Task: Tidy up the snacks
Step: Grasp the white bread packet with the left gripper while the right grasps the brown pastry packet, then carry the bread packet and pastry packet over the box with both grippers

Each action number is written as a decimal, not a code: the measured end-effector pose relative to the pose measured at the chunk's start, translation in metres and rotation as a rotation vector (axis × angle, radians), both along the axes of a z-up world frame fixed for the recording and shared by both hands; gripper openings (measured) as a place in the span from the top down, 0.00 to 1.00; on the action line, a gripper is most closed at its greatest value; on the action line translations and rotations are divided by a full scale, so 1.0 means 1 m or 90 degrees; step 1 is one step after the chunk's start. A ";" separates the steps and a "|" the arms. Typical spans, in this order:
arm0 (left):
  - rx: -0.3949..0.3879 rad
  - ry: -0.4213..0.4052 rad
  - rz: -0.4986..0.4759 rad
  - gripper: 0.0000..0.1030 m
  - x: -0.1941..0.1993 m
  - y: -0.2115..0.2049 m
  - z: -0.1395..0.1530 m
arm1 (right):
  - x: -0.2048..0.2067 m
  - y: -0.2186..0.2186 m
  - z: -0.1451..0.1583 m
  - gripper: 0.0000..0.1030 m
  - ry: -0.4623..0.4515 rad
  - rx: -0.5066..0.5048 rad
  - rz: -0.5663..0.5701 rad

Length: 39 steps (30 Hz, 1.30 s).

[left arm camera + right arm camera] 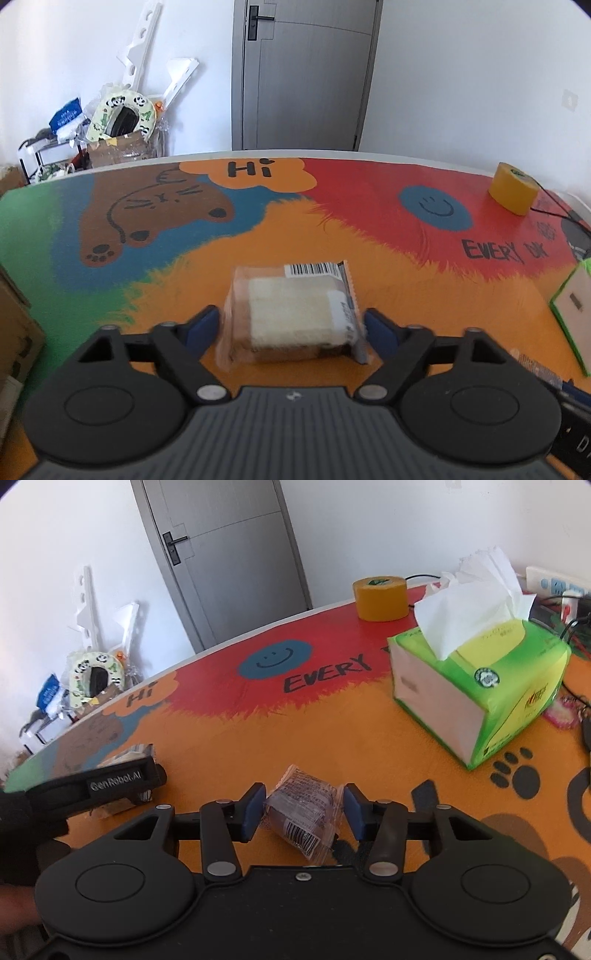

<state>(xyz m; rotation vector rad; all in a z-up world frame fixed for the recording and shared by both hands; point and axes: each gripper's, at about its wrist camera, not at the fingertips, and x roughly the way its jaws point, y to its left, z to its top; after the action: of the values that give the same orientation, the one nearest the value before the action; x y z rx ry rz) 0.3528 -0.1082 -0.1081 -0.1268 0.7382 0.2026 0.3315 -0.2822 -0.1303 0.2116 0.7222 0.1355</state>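
Left tongs [290, 328] are shown straddling a wrapped cake slice [291, 314] lying on the tabletop [406, 291], pads spread just beside its wrapper; right tongs [303, 810] are seen pinching a small clear snack packet [301, 812]; a tissue box [480, 690] is placed at two o'clock of that packet.

Left gripper [288, 325] angled down, pads apart around something; right gripper [301, 812] angled down, clamped.
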 end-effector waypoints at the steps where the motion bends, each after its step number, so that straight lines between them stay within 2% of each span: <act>1: -0.002 -0.001 -0.003 0.34 -0.003 0.001 0.001 | -0.001 0.001 0.000 0.56 -0.002 -0.002 0.004; 5: -0.025 -0.011 -0.011 0.45 -0.018 0.009 0.006 | -0.008 0.000 0.001 0.61 0.001 0.019 0.005; 9: -0.036 -0.004 -0.018 0.48 -0.030 0.013 0.010 | -0.016 0.003 0.005 0.61 -0.002 0.025 0.009; 20: -0.064 -0.029 -0.021 0.49 -0.078 0.027 0.030 | -0.042 0.011 0.022 0.62 -0.033 0.045 0.024; 39: -0.054 -0.104 -0.013 0.49 -0.133 0.063 0.091 | -0.071 0.054 0.075 0.62 -0.106 0.090 0.113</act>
<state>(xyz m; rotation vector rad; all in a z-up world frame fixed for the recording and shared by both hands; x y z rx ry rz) 0.2197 -0.0456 -0.0172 -0.2147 0.5851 0.1401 0.2607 -0.2283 -0.0553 0.2671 0.5651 0.3697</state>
